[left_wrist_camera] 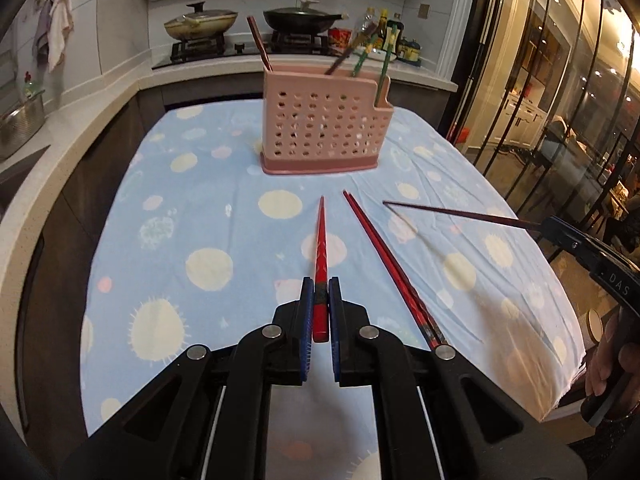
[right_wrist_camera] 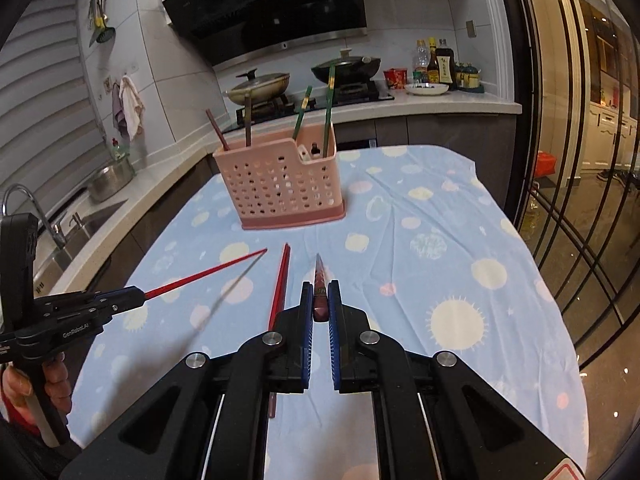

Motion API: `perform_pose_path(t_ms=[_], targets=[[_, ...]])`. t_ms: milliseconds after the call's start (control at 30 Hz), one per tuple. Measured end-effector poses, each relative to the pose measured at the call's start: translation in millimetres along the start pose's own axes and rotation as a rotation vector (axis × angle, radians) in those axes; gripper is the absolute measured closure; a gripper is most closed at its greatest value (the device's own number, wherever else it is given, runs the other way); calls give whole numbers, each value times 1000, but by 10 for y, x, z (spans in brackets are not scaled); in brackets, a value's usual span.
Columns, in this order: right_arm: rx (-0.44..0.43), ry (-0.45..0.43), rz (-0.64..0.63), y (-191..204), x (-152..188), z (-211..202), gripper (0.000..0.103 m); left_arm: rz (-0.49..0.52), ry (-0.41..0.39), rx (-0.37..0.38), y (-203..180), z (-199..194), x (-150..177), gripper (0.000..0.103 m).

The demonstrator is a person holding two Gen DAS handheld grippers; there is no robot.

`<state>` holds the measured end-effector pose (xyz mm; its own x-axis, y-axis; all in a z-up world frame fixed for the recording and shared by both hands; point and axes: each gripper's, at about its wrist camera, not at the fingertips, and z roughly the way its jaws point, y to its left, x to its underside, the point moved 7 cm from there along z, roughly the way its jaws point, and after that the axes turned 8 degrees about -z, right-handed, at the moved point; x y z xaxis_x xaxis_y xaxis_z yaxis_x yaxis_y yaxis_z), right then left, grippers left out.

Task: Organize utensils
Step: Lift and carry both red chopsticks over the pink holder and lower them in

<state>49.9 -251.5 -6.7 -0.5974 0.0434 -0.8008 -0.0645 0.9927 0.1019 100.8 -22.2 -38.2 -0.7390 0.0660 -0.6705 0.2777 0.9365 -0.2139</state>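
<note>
1. The left gripper (left_wrist_camera: 319, 292) pinches a red chopstick (left_wrist_camera: 320, 248) held above the tablecloth (left_wrist_camera: 200, 208), tip toward the pink holder (left_wrist_camera: 320, 128).
2. The right gripper (right_wrist_camera: 320, 296) pinches a dark chopstick (right_wrist_camera: 320, 280), also raised.
3. A red pair (left_wrist_camera: 384, 256) lies on the cloth between the two held sticks.
4. The holder stands upright farther back, with brown and green chopsticks (right_wrist_camera: 329, 112) in it; nothing blocks the way.

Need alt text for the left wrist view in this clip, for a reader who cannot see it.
The left gripper is shut on a red chopstick pointing toward a pink perforated utensil holder on a blue spotted tablecloth. A pair of red chopsticks lies to its right, and the right gripper holds a dark chopstick above the cloth.
</note>
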Motion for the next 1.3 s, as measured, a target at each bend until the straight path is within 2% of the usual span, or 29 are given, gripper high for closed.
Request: perform_pose_path(t_ms=[367,767,1033,1300], targets=[[-1,-195,-16,-215,-1096,-153,96,2,-236,-42,146,-434,-1092,96],[-57,-330,-2,-201,-2145,-27,96,20,-370,-18,9,-607,-2043,96],[-53,-382,-10,-152,-2757,148,96,11,-452,-3,-71,-720,-2718,96],[-33,-352,9,-210,-3038,575,96,-18,-465,17,-60,-579,-3213,96]])
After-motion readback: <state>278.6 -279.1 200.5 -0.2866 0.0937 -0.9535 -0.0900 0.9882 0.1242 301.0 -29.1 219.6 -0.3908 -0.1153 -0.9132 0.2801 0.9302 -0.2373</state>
